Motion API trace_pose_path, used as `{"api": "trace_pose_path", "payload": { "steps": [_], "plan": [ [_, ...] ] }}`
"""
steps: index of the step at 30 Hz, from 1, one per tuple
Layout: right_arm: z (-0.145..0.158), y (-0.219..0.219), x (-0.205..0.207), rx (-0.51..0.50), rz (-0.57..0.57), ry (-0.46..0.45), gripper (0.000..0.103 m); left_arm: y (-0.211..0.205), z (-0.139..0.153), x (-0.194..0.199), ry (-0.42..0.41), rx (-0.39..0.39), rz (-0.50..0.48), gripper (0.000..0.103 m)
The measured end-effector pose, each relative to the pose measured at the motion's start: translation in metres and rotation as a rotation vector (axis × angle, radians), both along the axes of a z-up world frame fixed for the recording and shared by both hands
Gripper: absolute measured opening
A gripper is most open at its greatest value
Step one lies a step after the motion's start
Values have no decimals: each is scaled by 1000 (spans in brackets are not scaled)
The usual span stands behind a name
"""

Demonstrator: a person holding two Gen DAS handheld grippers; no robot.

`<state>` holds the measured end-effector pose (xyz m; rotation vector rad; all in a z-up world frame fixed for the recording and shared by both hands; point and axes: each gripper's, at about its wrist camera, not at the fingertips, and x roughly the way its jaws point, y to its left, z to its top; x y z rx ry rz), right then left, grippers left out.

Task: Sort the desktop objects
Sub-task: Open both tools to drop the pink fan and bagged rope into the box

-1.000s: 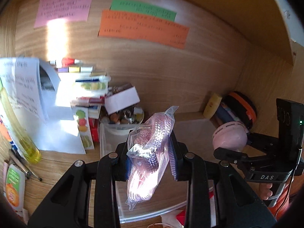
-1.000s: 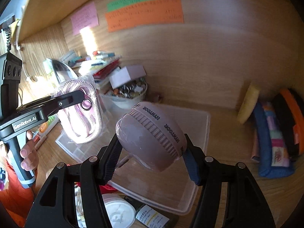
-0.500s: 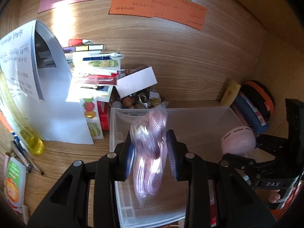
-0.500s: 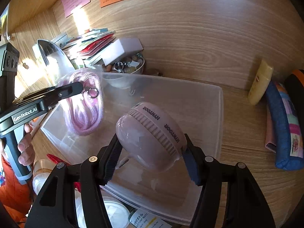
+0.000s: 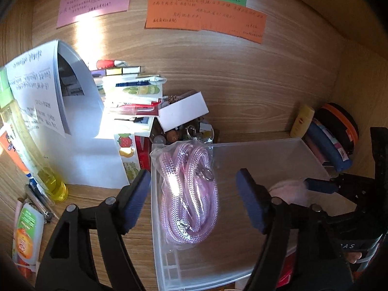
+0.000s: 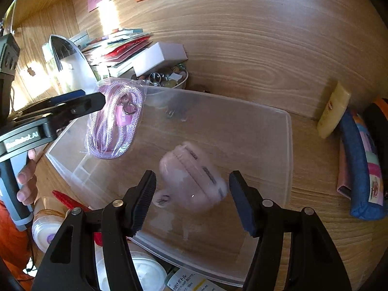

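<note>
A clear plastic bin [image 5: 266,150] [image 6: 286,150] sits on the wooden desk. My left gripper [image 5: 194,194] is open above its left end; a bagged pink cord [image 5: 191,194] [image 6: 114,121] is free of its jaws, in or just over the bin. My right gripper [image 6: 191,194] is open over the bin; a round pink case [image 6: 191,177], blurred, is below and free of its jaws, also pale pink in the left wrist view [image 5: 288,186].
A stack of papers and booklets [image 5: 126,92], a white box [image 5: 181,114] over a bowl of trinkets [image 6: 169,80], a yellow tube [image 6: 332,111], pouches [image 6: 361,169] at right, a yellow bottle [image 5: 29,150], jars and a red item [image 6: 65,201] in front.
Both grippers came down over the bin and opened. The bagged cord left the left jaws and the pink case left the right jaws, dropping toward the bin.
</note>
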<state>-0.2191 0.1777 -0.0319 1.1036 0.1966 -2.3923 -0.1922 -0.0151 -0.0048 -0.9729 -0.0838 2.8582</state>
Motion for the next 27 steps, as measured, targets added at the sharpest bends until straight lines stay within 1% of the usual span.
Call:
{"api": "trace_pose_path", "payload": {
  "steps": [4,5,7,9,10,12,15,20,23,27],
  "plan": [
    [0,1,1,-2,-5,2,61,-1,4,4,16,-2,-1,76],
    [-1,2,1,-4,-6,1,62,-1,5,5,19,0,0,79],
    [0,3,1,-11,-8,2,66,-2,8,7,31,4,2,85],
    [4,4,2,-24,-12,8,73,-2,11,9,45,7,0,90],
    [5,6,3,-30,-15,14,75,-1,12,11,52,7,-1,91],
    [10,8,5,-39,-19,27,81,1,16,14,66,0,-9,94],
    [18,12,8,-41,-37,44,83,4,20,21,83,-13,-14,97],
    [40,19,17,-63,-65,76,85,8,32,35,100,-24,-23,98],
    [56,24,34,-76,-77,125,89,8,41,48,125,-25,-27,100],
    [68,27,59,-71,-82,175,93,8,50,69,162,-41,-23,101]
  ]
}}
